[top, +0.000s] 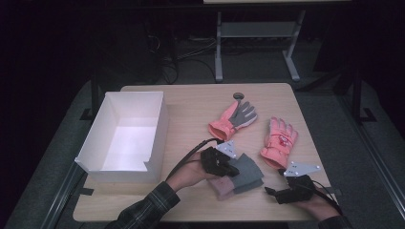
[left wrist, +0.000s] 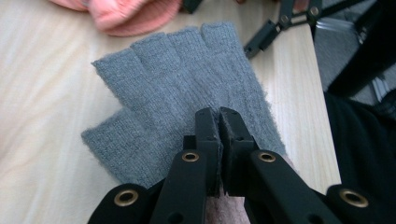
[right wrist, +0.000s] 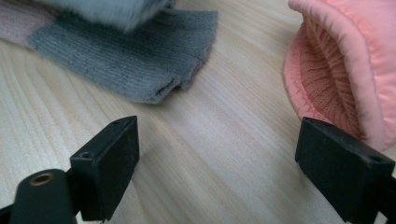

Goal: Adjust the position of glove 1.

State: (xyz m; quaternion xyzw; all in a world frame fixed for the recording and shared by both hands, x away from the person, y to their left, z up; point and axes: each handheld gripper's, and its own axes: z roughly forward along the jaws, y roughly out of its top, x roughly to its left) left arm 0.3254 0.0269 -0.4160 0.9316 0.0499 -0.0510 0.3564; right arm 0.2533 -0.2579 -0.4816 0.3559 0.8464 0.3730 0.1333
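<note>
A grey fingerless knit glove lies near the table's front edge, over a second grey glove with a pink cuff. My left gripper is shut on the top glove, pinching its fabric near the cuff. That glove's edge appears blurred in the right gripper view. My right gripper rests low at the front right, open, with bare wood between its jaws. A pink ski glove lies just beyond it.
Another pink ski glove lies palm up, grey side showing, at the table's middle back. A white open box stands at the left. A small round cable port sits near the far edge. Desk legs and cables stand beyond.
</note>
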